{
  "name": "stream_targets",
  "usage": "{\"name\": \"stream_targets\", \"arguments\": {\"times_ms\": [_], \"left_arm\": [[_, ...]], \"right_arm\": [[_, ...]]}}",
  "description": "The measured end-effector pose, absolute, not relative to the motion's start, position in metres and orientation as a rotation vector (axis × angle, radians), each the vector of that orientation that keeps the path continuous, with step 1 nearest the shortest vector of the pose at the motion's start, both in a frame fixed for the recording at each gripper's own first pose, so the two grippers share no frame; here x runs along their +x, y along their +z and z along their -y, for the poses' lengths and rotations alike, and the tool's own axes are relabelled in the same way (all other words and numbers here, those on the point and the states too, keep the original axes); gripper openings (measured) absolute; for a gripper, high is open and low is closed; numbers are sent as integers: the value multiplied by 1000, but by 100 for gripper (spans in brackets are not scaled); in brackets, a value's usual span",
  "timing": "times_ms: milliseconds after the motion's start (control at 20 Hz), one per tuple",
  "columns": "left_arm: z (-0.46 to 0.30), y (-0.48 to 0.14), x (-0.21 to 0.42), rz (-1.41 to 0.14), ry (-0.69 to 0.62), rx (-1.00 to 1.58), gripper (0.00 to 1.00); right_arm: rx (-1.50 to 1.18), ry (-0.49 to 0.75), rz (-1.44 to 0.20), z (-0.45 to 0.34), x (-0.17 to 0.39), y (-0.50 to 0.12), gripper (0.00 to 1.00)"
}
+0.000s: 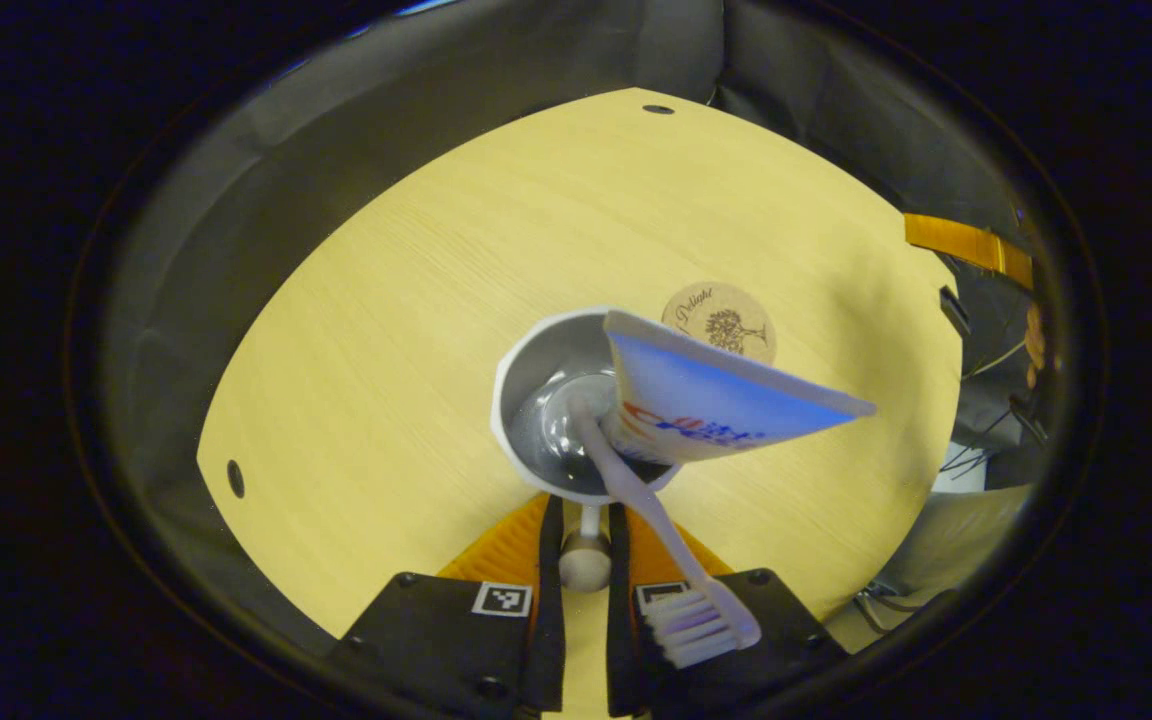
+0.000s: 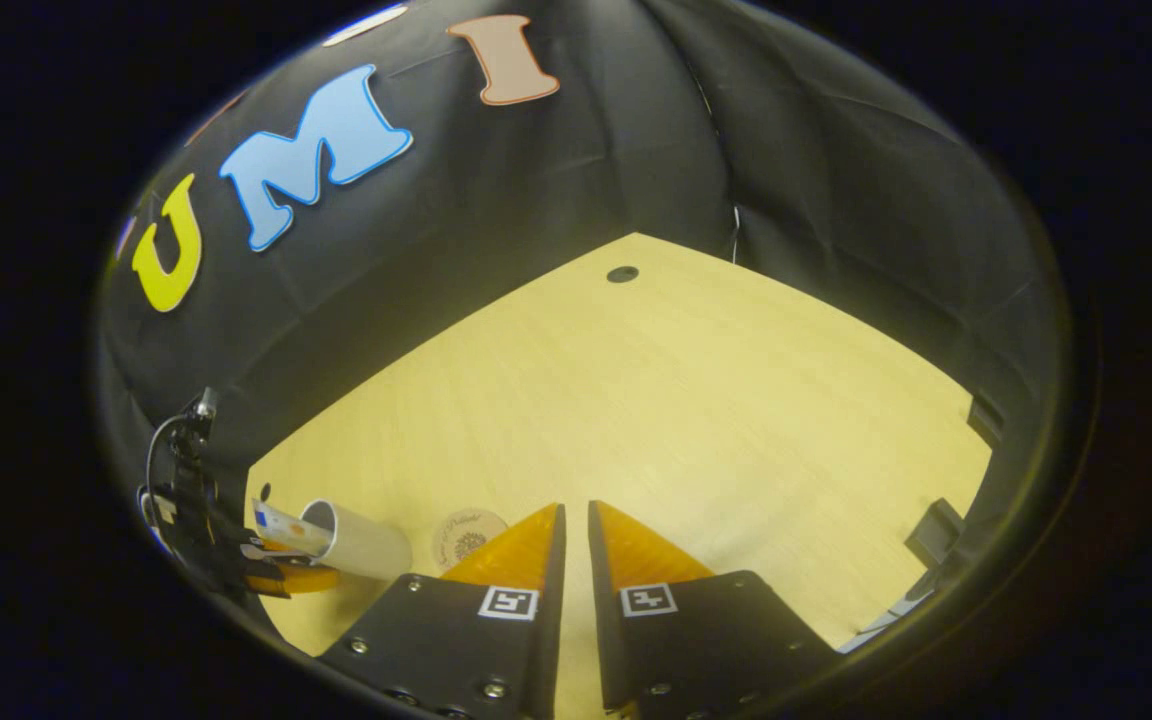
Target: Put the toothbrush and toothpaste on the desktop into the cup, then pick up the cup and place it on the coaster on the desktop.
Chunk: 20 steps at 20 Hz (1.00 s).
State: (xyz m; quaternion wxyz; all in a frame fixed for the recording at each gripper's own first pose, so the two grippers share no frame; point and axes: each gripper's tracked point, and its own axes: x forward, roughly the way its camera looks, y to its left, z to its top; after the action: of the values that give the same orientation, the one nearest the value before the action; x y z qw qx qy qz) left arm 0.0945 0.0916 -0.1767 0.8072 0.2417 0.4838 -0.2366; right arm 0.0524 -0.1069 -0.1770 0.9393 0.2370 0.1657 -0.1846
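Observation:
A grey cup (image 1: 502,400) appears from above in the left gripper view. Inside it stand a blue and white toothpaste tube (image 1: 706,400) and a white toothbrush (image 1: 636,490), bristle end up. My left gripper (image 1: 584,530) is shut on the cup's handle (image 1: 586,565). Just beyond the cup, a round cork coaster (image 1: 726,320) lies on the wooden table, partly hidden by the tube. The right gripper view shows the cup (image 2: 366,545) in the left gripper (image 2: 276,575), close beside the coaster (image 2: 466,535). My right gripper (image 2: 576,510) hovers shut on nothing.
The light wooden table (image 1: 416,300) has small dark holes near its corners (image 1: 658,109) (image 1: 236,478). Black cloth walls stand close behind it. Past the table's right edge are an orange strap (image 1: 966,245), cables and a hand (image 1: 1036,345).

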Motion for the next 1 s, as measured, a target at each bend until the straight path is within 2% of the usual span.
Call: {"name": "stream_targets", "arguments": {"times_ms": [600, 1000], "left_arm": [[-55, -160, 99, -918, -547, 502, 18], [-20, -153, 111, -879, -639, 509, 18]], "right_arm": [[484, -374, -345, 114, 44, -180, 16], [485, -386, -347, 126, 34, -180, 16]]}}
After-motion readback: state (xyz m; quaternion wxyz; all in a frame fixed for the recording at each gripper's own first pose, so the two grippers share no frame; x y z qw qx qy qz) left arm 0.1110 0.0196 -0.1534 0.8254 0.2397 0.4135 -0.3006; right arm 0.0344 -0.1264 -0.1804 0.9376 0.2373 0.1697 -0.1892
